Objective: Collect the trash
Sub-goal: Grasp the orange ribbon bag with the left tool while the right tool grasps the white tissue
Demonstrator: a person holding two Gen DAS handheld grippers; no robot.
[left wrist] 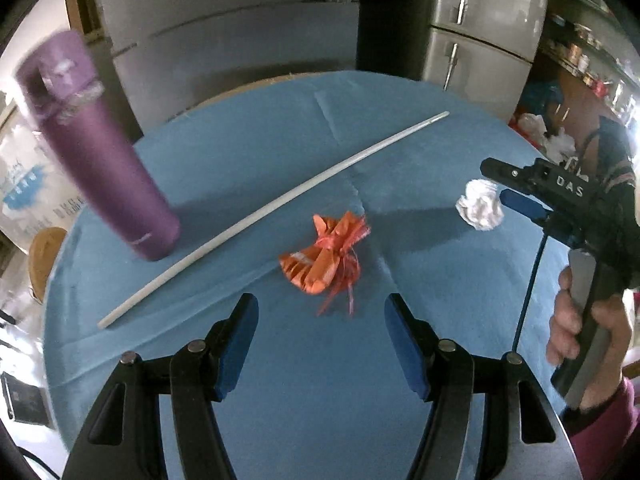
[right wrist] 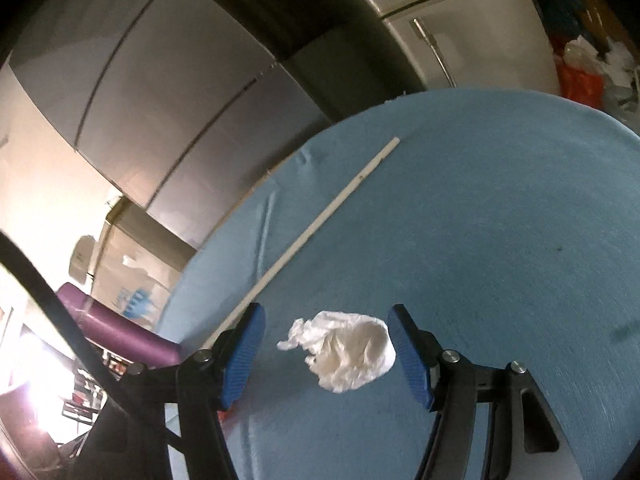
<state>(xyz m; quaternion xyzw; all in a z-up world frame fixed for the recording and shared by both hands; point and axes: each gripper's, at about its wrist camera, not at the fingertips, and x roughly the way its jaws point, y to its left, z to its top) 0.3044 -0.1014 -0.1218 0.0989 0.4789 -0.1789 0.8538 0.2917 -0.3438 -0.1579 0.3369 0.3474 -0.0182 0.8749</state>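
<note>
A crumpled orange wrapper [left wrist: 324, 260] with ribbon strands lies mid-table on the blue cloth [left wrist: 240, 380]. My left gripper [left wrist: 322, 300] hangs just short of it, open, the wrapper slightly beyond its blue pads [left wrist: 240, 344]. A crumpled white tissue [right wrist: 348, 348] lies between the pads of my right gripper [right wrist: 328, 310], which is open. Its right pad [right wrist: 408, 356] stands at the tissue's edge and its left pad is clear of it. The left wrist view shows the same tissue [left wrist: 480, 208] beside the right gripper [left wrist: 496, 182].
A long white stick [left wrist: 272, 216] lies slantwise across the table, left of both pieces. A purple bottle [left wrist: 96, 152] stands at the table's left edge. A hand [left wrist: 580, 320] holds the right gripper's handle. Grey cabinets [left wrist: 240, 20] and a fridge [left wrist: 488, 20] stand behind.
</note>
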